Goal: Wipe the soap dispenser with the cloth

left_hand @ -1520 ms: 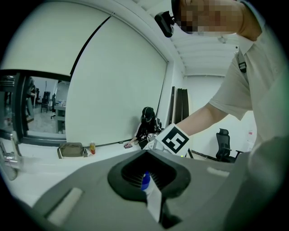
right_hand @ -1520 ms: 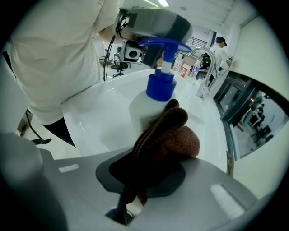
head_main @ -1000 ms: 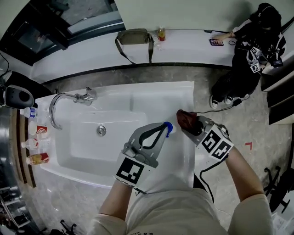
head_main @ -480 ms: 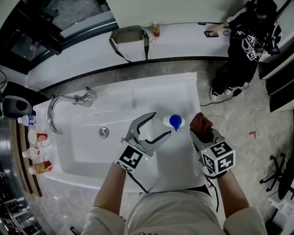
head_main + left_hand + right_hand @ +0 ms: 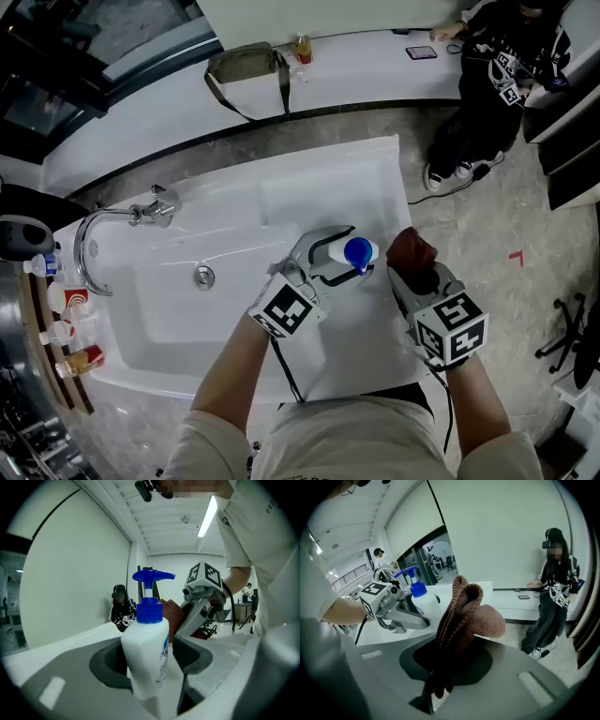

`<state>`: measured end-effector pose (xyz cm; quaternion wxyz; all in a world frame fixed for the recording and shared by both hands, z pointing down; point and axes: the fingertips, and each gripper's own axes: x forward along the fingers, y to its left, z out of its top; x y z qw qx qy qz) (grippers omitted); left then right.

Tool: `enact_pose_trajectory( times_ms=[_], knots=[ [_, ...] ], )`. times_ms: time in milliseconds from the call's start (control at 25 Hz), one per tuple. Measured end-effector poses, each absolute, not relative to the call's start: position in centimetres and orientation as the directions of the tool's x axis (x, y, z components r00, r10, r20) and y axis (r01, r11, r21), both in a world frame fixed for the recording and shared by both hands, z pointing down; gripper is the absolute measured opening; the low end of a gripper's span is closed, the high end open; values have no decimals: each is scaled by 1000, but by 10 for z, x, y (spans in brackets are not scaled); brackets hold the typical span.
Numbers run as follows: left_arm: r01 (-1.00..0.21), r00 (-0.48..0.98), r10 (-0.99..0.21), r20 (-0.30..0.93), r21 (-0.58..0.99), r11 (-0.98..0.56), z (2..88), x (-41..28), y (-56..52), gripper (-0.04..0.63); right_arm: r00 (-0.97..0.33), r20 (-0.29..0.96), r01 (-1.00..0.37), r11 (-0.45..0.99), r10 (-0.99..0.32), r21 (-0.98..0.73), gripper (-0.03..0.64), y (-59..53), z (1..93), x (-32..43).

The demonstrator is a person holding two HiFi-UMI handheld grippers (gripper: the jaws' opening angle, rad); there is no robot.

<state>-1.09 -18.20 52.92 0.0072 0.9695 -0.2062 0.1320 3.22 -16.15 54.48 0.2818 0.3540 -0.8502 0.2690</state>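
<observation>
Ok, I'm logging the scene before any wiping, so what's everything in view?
soap dispenser: one, white with blue pump, between the left jaws
cloth: one, brown, in the right jaws
sink: one, white, centre
faucet: one, chrome, sink's left end
bag: one, olive, far ledge
small bottle: one, beside the bag
phone: one, dark, far ledge
seated person: one, in black, top right
shelf bottles: several, far left
left gripper: grey, gripping the dispenser
right gripper: grey, gripping the cloth
</observation>
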Motion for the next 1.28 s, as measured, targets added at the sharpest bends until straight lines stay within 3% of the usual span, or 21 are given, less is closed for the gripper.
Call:
enact_pose_trajectory(
  times_ms=[80,400,720,1000,1280],
  knots=[
    [-410,878,-408,251,-47,-911,529,-12,-185,241,-592,668,-753,605,-451,-258,80,-162,545,33],
    [-454,856,-444,265,-29,-891,515,-15,-185,230,-572,678,-762,605,-461,-231,80,-157,540,40],
    [-519,845,-509,163,26,-854,403,-6,-178,230,-574,667,-762,608,-475,-222,80,-152,520,33],
    [-545,836,-535,125,69,-835,348,-10,-166,230,-663,544,-699,686,-514,-203,80,-150,471,-15],
    [-575,818,-572,59,96,-812,318,-20,-154,230,-768,414,-619,731,-488,-288,80,-135,442,-47]
  ],
)
